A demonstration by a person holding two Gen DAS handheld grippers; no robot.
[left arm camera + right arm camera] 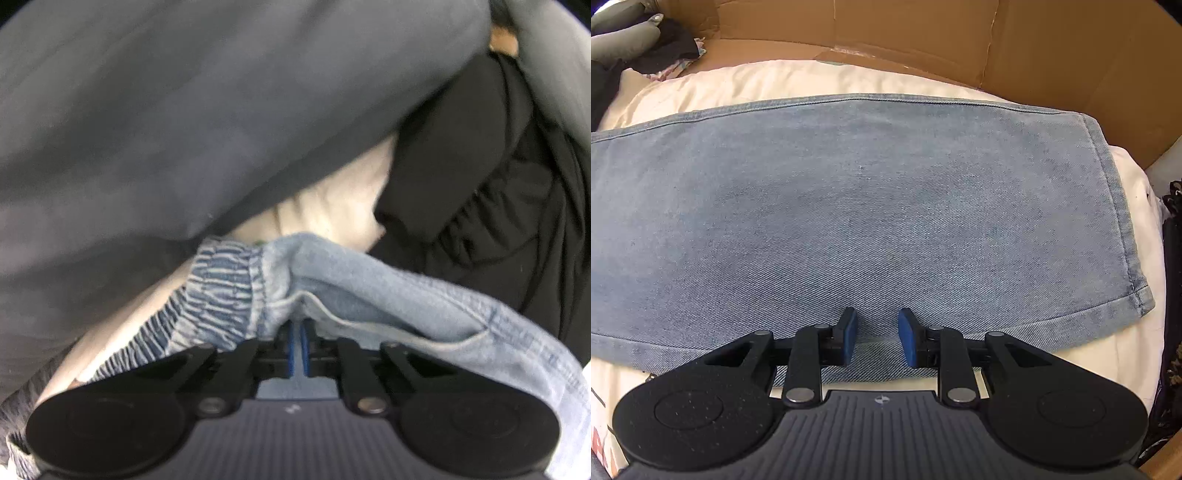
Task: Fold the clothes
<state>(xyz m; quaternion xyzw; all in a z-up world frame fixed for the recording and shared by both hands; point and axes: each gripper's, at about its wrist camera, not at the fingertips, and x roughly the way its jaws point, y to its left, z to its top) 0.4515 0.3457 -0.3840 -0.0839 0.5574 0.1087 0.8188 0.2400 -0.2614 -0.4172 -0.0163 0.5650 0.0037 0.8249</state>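
The jeans (849, 206) lie flat on the cream sheet (1123, 354), and their long axis runs left to right across my right wrist view. The hemmed leg end (1123, 221) points to the right, and the cloth runs out of view to the left, where I judge the waist to be. The lower side edge of the leg lies directly under my right gripper (877, 338). Its blue pads are spread apart with denim showing between them, gripping nothing, and they sit just above that edge.

My left gripper (298, 349) is at the other end. Its pads are pressed together on the denim just beside the elastic waistband (218, 291), with the pocket opening (406, 332) draped to its right. So the left holds the waist end and the right is nearer the hem.

A fold along the length would bring these two ends together, but I cannot tell whether the legs are already doubled over each other.

Beyond the jeans stands a cardboard wall (1015, 44). In the left wrist view a grey garment (184, 110) and black cloth (480, 166) loom close, and both are blurred.
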